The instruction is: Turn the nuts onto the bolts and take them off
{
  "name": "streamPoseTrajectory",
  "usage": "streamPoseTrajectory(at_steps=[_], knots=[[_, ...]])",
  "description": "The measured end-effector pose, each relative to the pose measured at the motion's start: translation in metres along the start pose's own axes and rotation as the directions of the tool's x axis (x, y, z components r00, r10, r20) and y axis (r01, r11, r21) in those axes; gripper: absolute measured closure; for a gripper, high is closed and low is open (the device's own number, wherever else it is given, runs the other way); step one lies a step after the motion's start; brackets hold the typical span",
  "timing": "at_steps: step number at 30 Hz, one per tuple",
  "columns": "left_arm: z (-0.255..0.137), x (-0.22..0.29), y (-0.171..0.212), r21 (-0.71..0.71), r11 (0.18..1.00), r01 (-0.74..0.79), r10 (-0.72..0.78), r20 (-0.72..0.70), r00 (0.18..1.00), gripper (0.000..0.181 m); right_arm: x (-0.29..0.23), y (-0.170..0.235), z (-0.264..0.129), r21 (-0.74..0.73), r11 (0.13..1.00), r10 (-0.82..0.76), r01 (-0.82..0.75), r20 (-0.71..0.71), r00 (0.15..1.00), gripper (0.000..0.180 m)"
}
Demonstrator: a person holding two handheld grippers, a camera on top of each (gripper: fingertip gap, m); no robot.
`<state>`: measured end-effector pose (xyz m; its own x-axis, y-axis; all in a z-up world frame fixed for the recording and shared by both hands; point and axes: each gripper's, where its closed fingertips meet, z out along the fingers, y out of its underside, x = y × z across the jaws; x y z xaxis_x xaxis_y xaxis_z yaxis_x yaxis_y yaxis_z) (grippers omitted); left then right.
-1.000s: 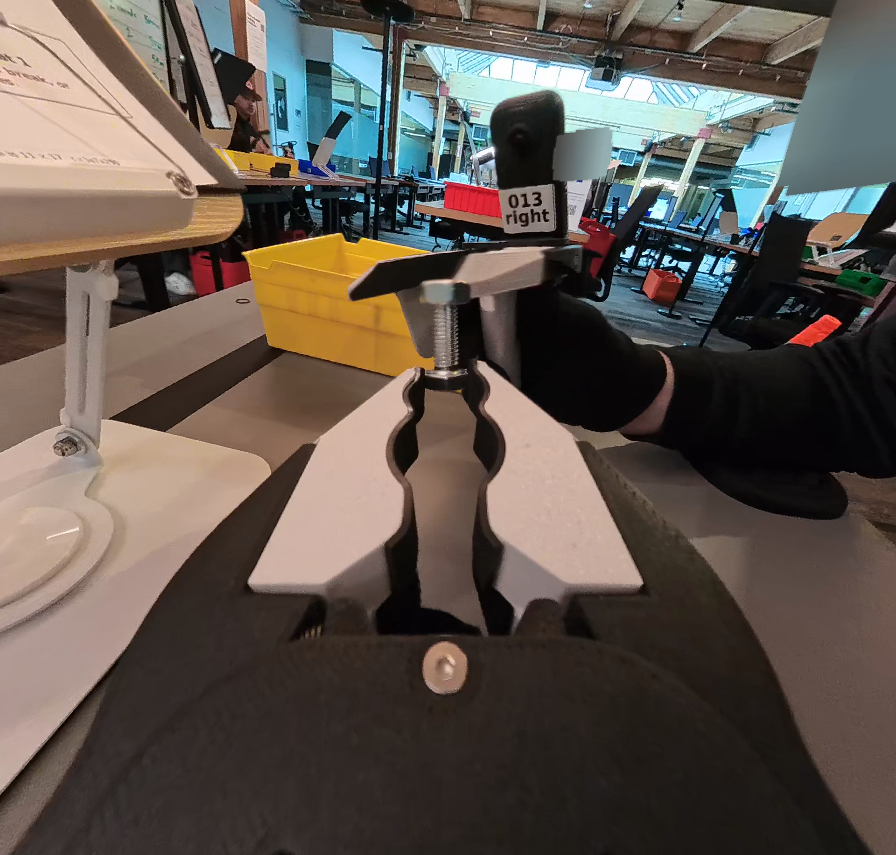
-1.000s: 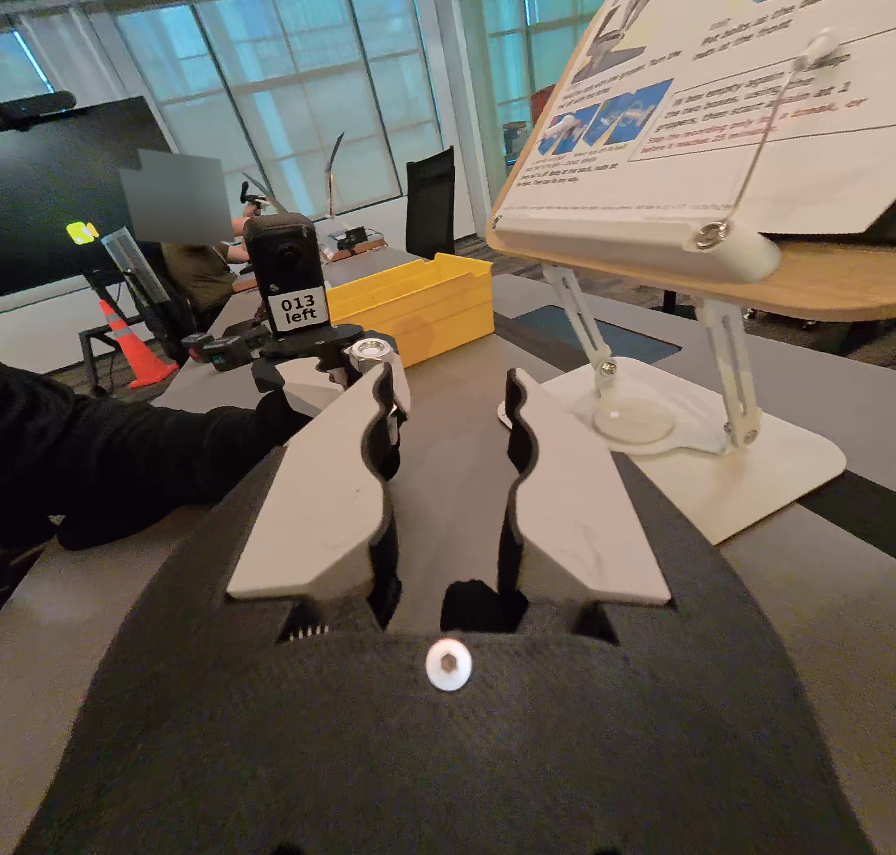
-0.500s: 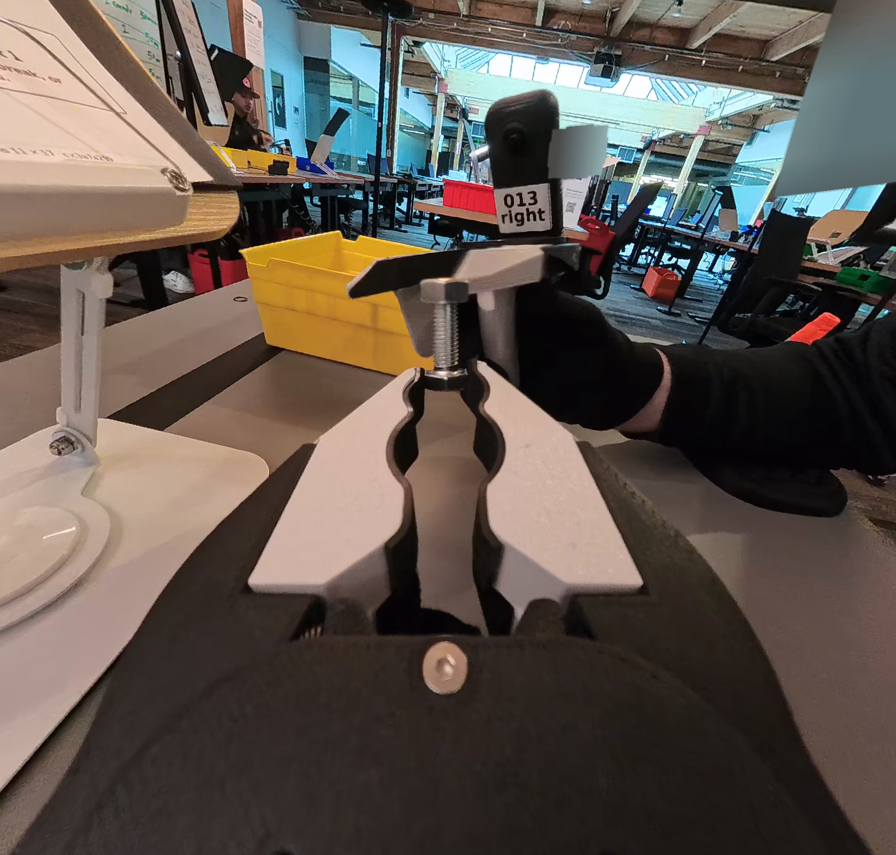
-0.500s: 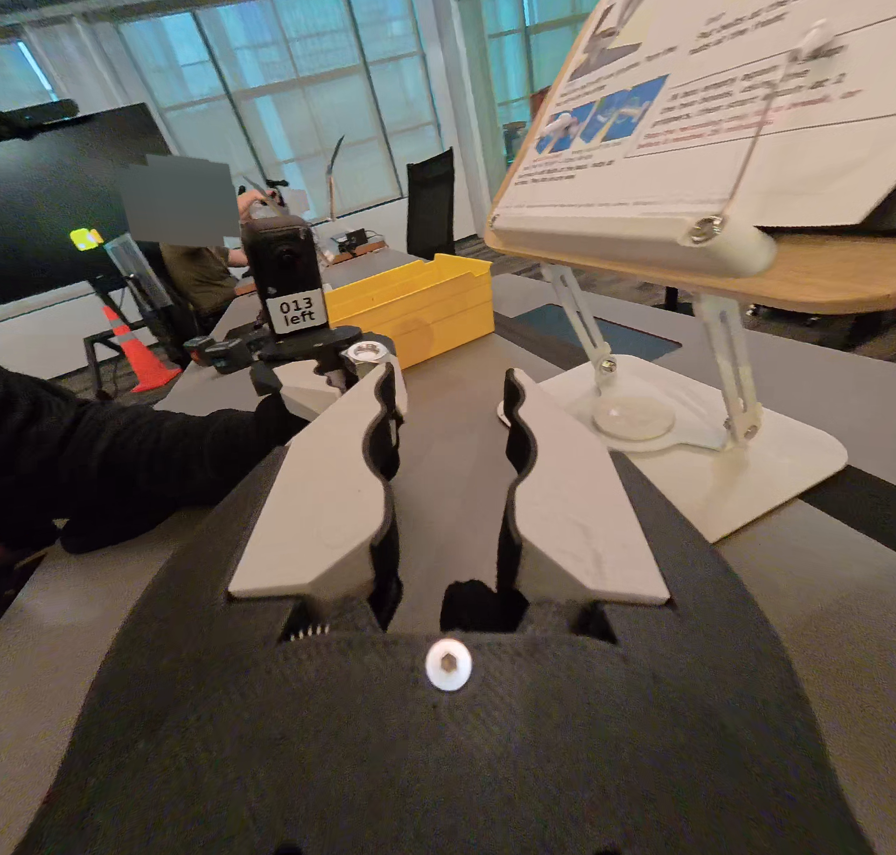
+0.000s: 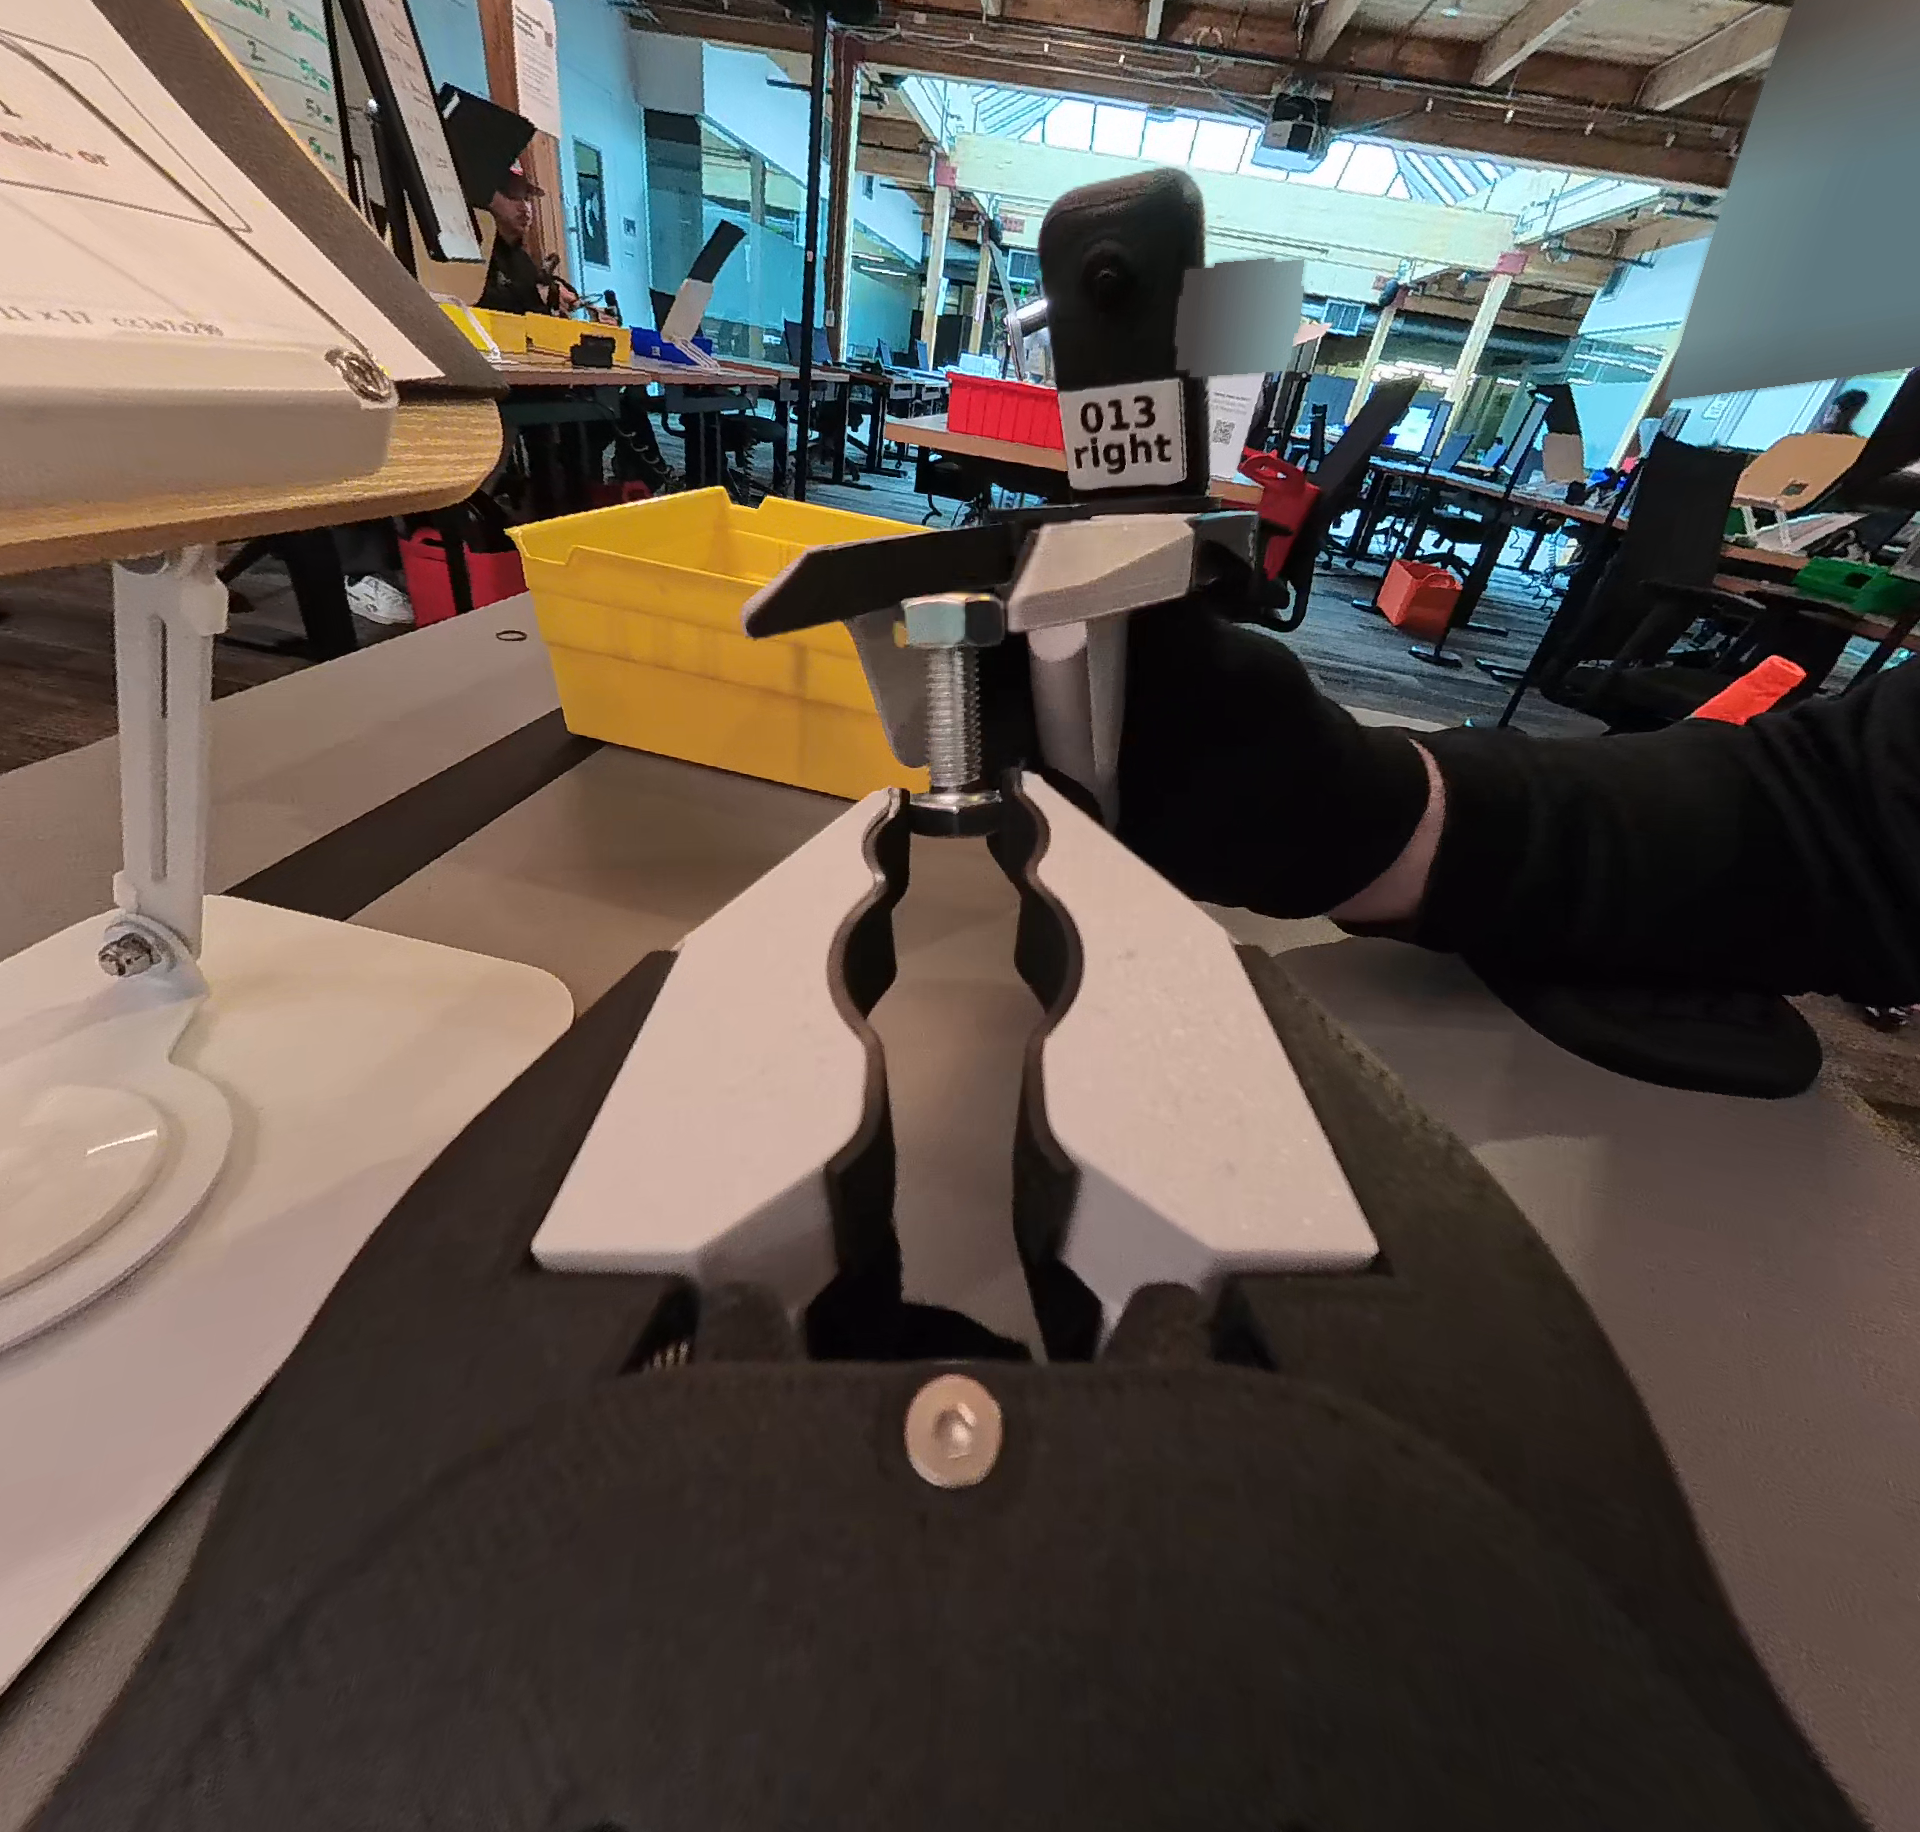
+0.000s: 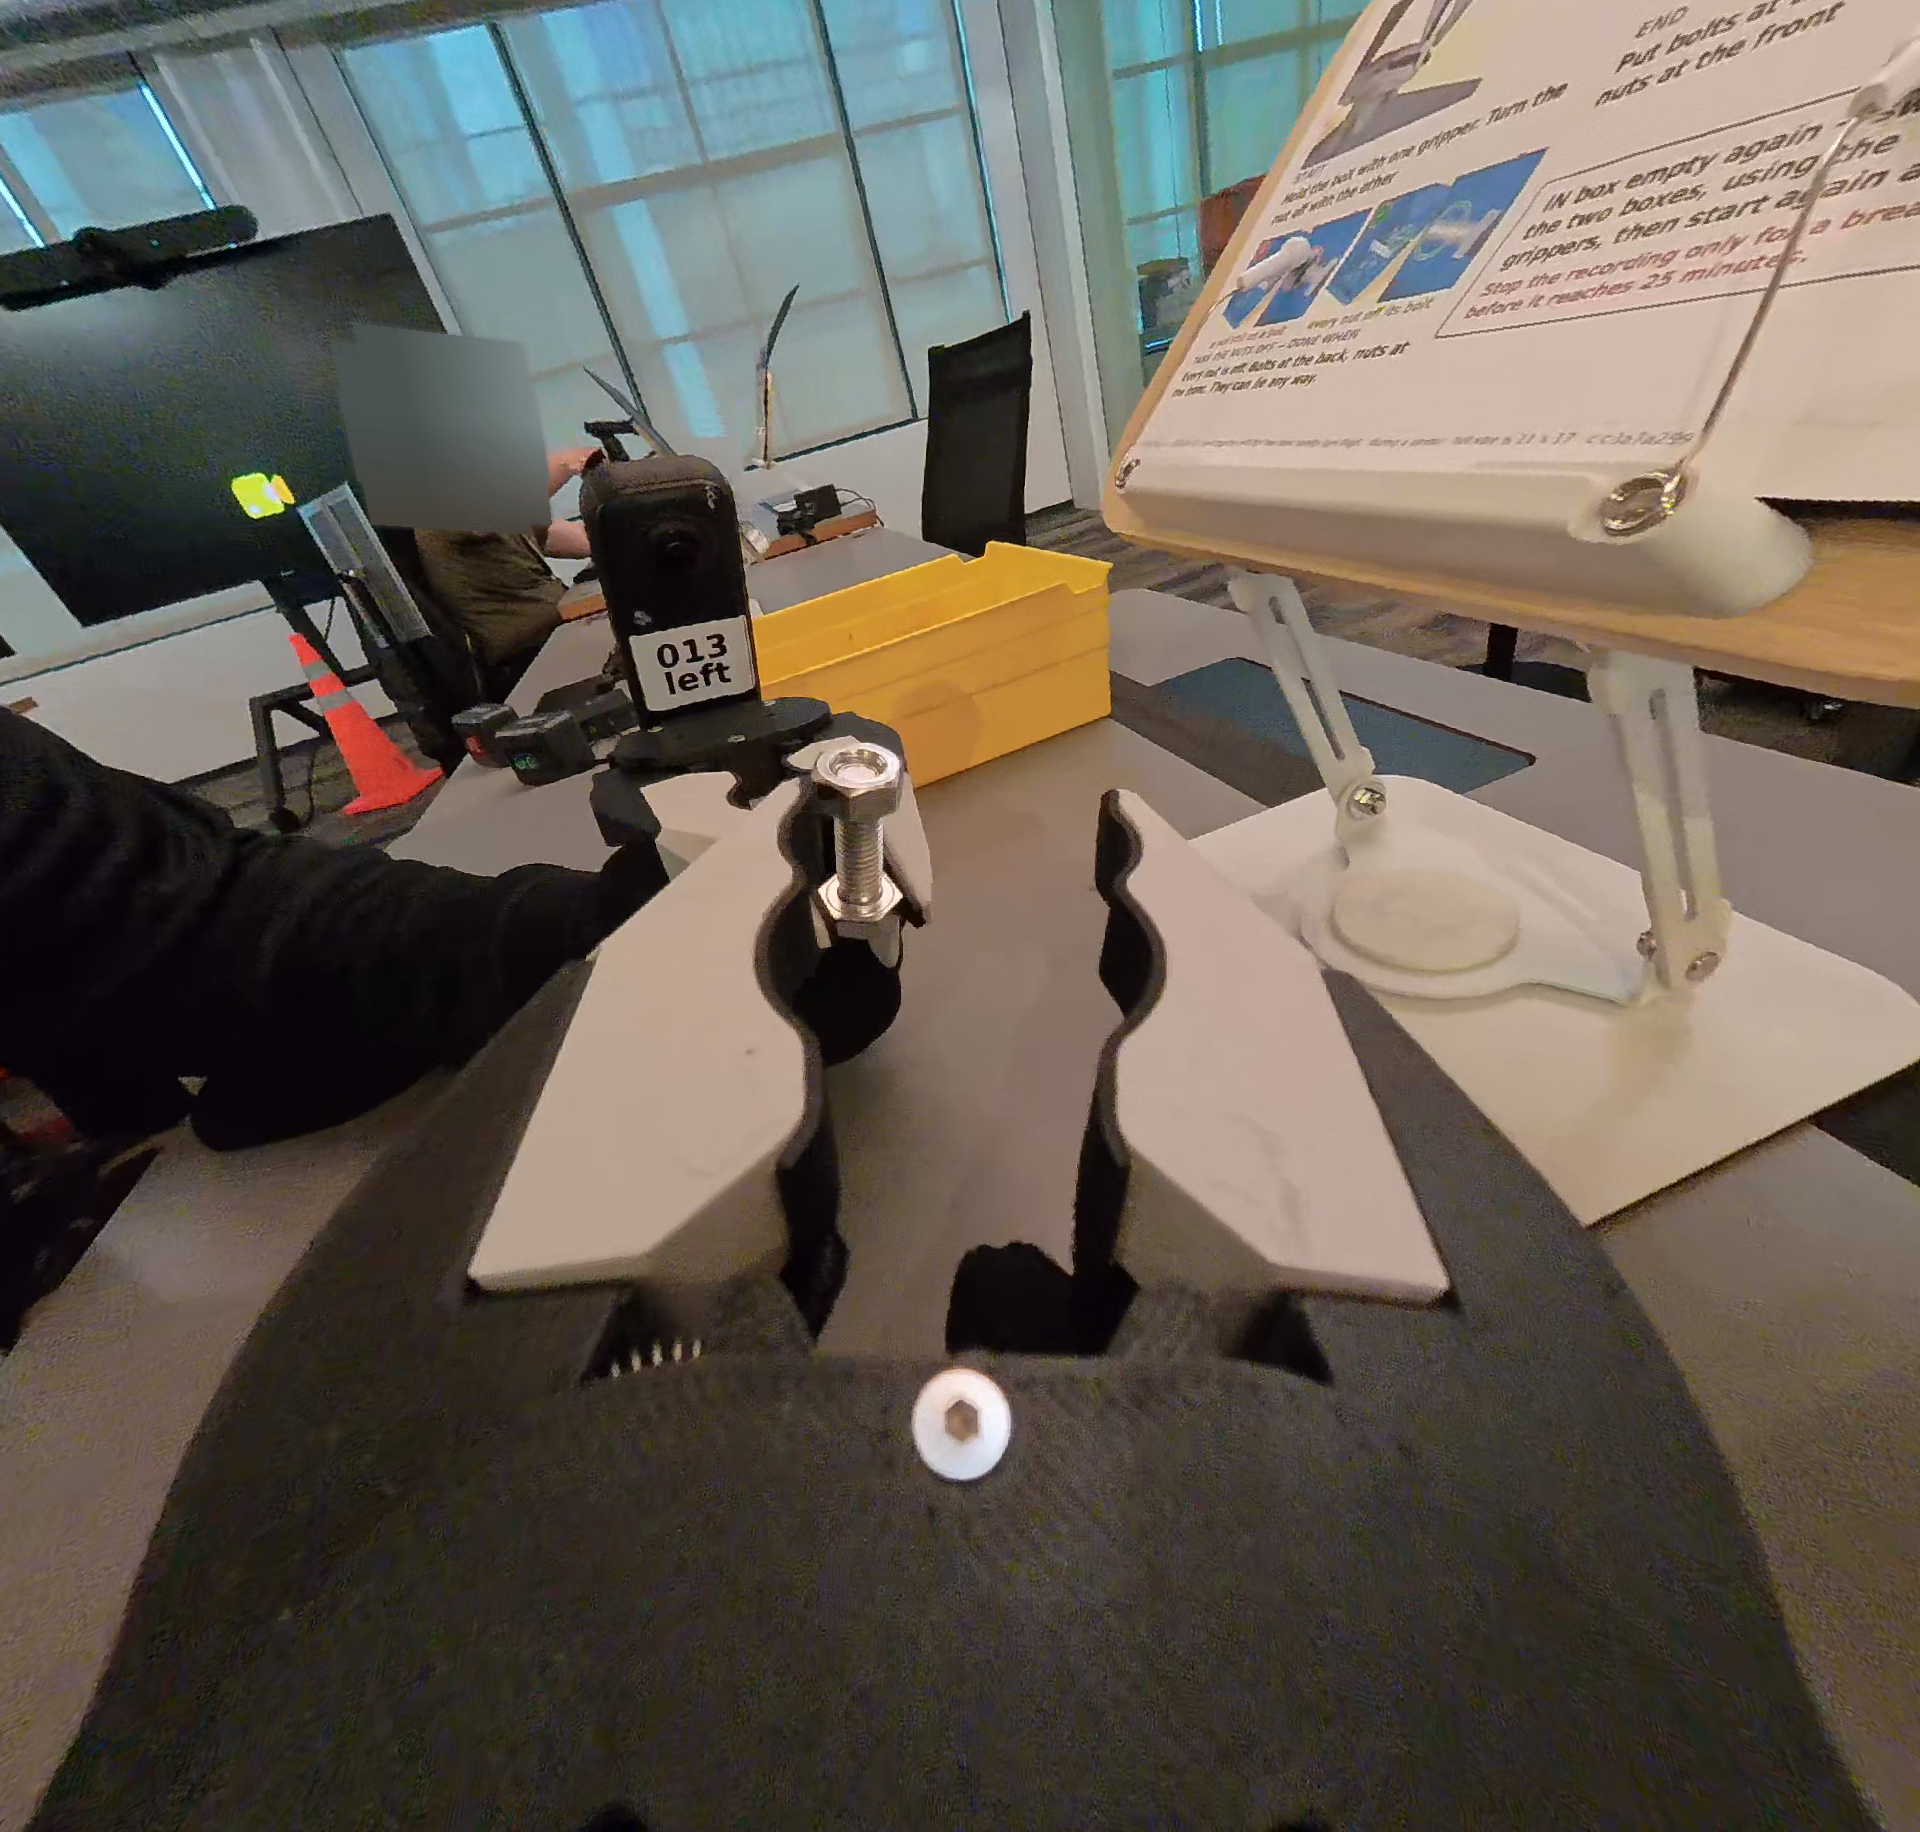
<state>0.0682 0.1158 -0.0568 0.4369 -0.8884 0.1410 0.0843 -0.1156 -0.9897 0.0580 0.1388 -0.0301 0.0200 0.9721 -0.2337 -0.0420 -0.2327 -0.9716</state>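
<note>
A steel bolt point(image 5: 954, 712) stands upright, head up, above the grey table point(image 5: 1662, 1263). My left gripper point(image 5: 951, 818) is shut on the nut point(image 5: 951, 808) at the bolt's lower end. In the right wrist view the bolt point(image 6: 858, 842) and nut point(image 6: 858, 915) sit just inside the tip of the left finger point(image 6: 675, 1034). My right gripper point(image 6: 956, 816) is open, jaws wide apart, holding nothing. In the left wrist view the right gripper point(image 5: 997, 577) is level with the bolt head point(image 5: 951, 624).
A yellow bin point(image 5: 707, 629) stands behind the bolt; it also shows in the right wrist view point(image 6: 935, 639). A white document stand's base point(image 5: 312, 1034) lies to my left. A black-gloved hand point(image 5: 1247, 774) holds the right gripper. A person sits at a far table. Less than 4 cm separates the two grippers' tips.
The right gripper has shifted so the bolt, earlier mostly hidden behind its left finger, now shows inside the open jaws. The left gripper stays shut on the nut.
</note>
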Motion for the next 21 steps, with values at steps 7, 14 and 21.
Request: streamPoseTrajectory(at_steps=[7, 14, 21], knots=[[-0.001, -0.002, -0.001, 0.006, 1.000, 0.005, -0.005, 0.003, 1.000, 0.165, 0.004, -0.005, -0.005, 0.020, 1.000, 0.001, -0.001, -0.013, 1.000, 0.131], [0.000, 0.000, 0.000, 0.002, 1.000, 0.000, 0.000, 0.000, 1.000, 0.165, -0.005, 0.000, 0.002, -0.001, 1.000, -0.013, 0.013, 0.012, 1.000, 0.131], [-0.002, -0.002, -0.001, 0.009, 1.000, 0.007, -0.007, 0.002, 1.000, 0.165, 0.015, -0.002, -0.009, 0.021, 0.999, 0.034, -0.033, -0.046, 0.998, 0.133]])
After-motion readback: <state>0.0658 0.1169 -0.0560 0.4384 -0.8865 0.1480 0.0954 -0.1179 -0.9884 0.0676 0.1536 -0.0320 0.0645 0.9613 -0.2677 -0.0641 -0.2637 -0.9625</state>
